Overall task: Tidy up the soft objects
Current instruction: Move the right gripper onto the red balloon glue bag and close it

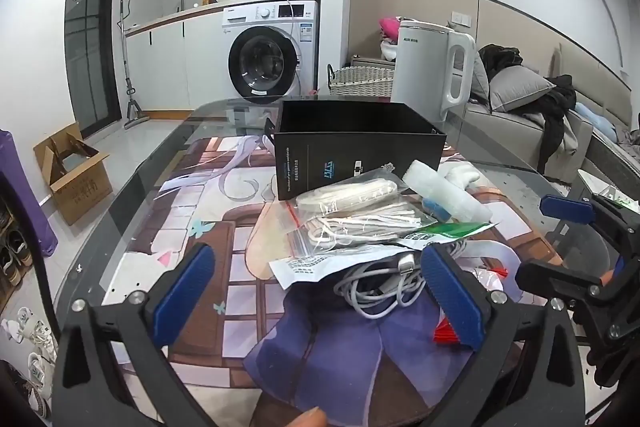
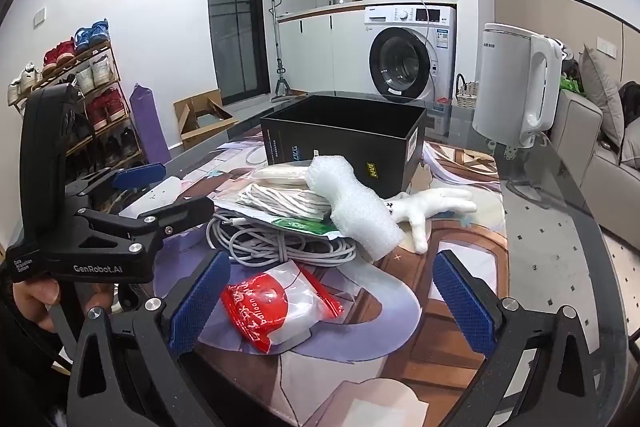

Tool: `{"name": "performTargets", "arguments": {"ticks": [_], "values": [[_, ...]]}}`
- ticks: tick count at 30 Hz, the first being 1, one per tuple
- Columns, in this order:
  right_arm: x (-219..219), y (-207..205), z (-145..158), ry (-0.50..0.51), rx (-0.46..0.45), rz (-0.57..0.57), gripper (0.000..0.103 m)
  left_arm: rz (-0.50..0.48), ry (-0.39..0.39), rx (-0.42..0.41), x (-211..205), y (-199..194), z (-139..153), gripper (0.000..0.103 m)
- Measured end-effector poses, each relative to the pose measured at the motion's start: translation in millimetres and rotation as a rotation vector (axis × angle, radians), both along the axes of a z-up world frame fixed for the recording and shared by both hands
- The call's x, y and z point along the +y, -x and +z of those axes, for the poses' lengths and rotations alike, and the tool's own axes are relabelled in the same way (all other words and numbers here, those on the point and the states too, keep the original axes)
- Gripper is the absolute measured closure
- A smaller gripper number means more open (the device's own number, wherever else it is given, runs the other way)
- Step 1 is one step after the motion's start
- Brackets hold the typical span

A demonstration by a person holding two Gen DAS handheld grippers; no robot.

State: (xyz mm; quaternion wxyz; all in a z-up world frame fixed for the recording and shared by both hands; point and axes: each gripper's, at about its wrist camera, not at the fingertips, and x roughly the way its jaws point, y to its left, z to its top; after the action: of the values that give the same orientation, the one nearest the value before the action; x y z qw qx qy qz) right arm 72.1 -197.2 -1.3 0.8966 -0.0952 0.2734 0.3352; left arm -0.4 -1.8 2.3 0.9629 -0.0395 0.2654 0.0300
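An open black box [image 1: 352, 143] [image 2: 344, 135] stands on the glass table. In front of it lies a pile: a clear bag of white straps [image 1: 356, 211] [image 2: 288, 203], a white foam roll [image 1: 444, 195] [image 2: 352, 203], a coiled white cable [image 1: 380, 283] [image 2: 276, 239], a white glove [image 2: 432, 207] and a red balloon bag [image 2: 272, 307]. My left gripper [image 1: 316, 295] is open, its jaws on either side of the cable. My right gripper [image 2: 332, 299] is open and empty, with the red bag between its jaws.
A white kettle [image 1: 432, 67] [image 2: 516, 83] stands behind the box at the table's far right. A printed mat [image 1: 208, 223] covers the table. A cardboard box [image 1: 72, 171], a shoe rack [image 2: 80, 87] and a sofa [image 1: 540, 115] surround the table.
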Motion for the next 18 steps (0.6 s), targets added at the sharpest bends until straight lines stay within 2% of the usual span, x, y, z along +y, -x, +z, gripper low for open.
{"name": "performTargets", "arguments": {"ticks": [18], "values": [[5.6, 0.4, 0.0, 0.007, 0.016, 0.026, 0.0, -0.016, -0.007, 0.003, -3.1, 0.3, -1.9, 0.0]]}}
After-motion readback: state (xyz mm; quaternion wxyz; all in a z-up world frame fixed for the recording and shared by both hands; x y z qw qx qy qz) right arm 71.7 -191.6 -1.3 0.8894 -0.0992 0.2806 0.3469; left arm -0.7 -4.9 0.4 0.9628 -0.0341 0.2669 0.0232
